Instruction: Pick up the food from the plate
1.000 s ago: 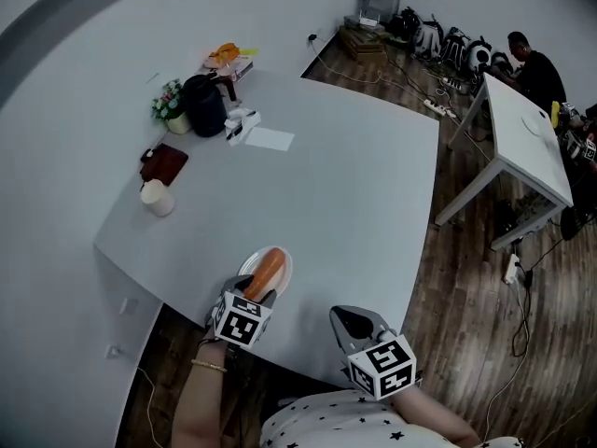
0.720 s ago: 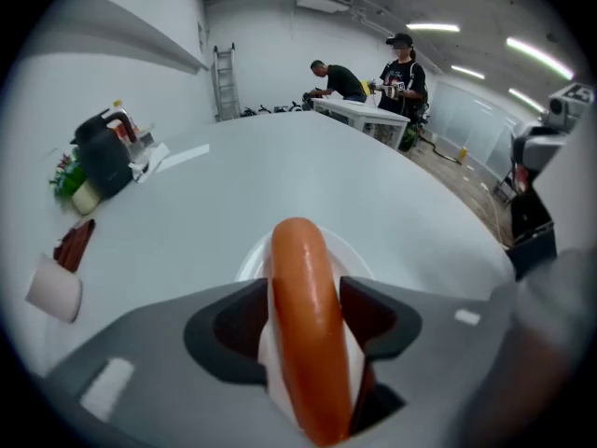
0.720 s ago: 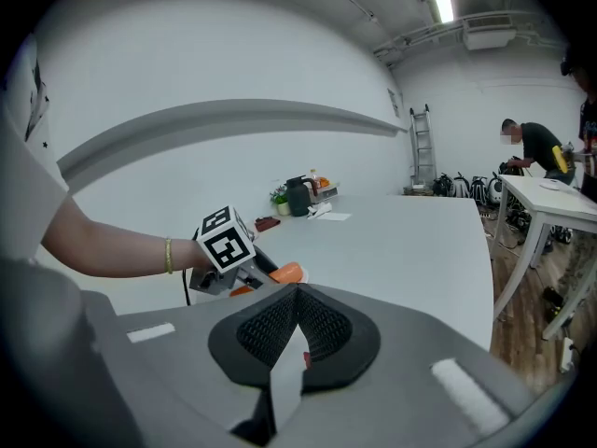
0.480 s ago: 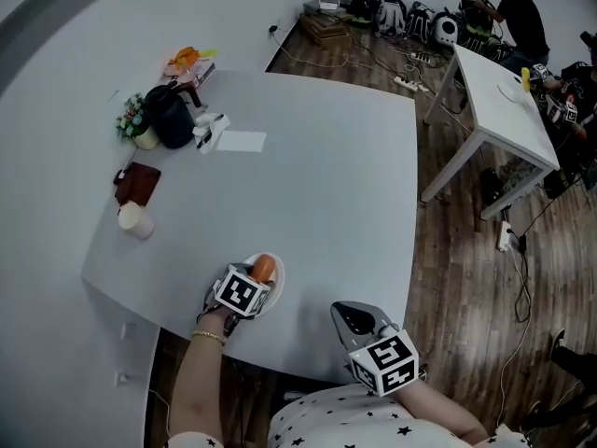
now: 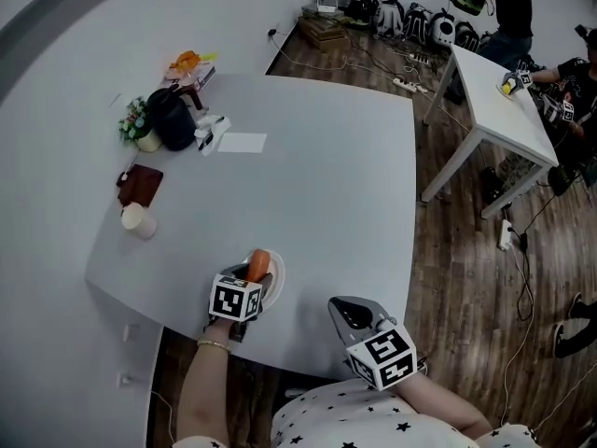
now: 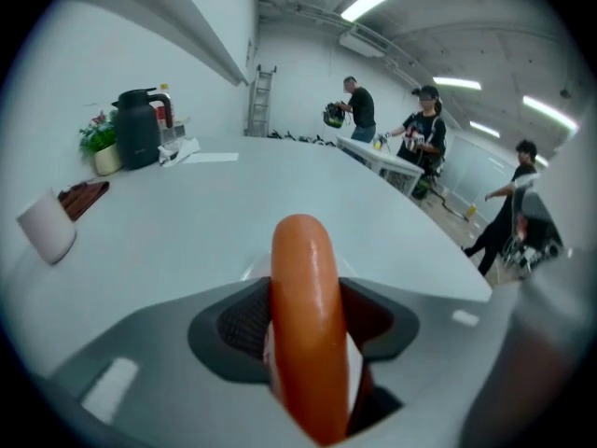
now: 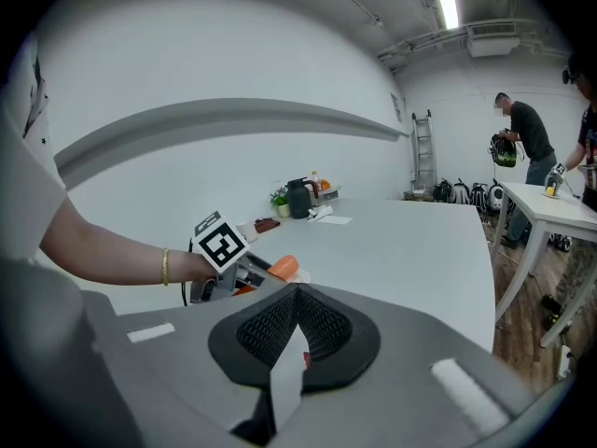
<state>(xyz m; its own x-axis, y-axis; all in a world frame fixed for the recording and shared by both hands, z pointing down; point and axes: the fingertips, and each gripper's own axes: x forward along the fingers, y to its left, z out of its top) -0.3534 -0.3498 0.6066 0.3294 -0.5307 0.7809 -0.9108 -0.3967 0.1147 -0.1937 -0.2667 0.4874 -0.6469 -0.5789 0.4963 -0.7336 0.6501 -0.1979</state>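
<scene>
Left gripper (image 5: 253, 281) jaws closing around the glossy orange sausage (image 6: 303, 315), pads apparently on it, over the small white round plate (image 5: 277, 271) on the pale grey surface (image 5: 317, 185). Grasp nearly done; lifting clear remains. Right gripper (image 7: 289, 343) jaws closed, empty.

Left tool (image 5: 254, 283) has pushed forward from the near rim of the plate (image 5: 277, 278) to over it. A second ago the sausage (image 5: 258, 265) lay flat and fully exposed ahead of the tool. Now it sits between the jaws, which are closing on it, with only its far end poking out, tipped up. Head framing shifted too — desk clutter sits further left. Person (image 5: 508, 7) by the far table (image 5: 494, 110) was bent low, now upright with a dark object raised.
</scene>
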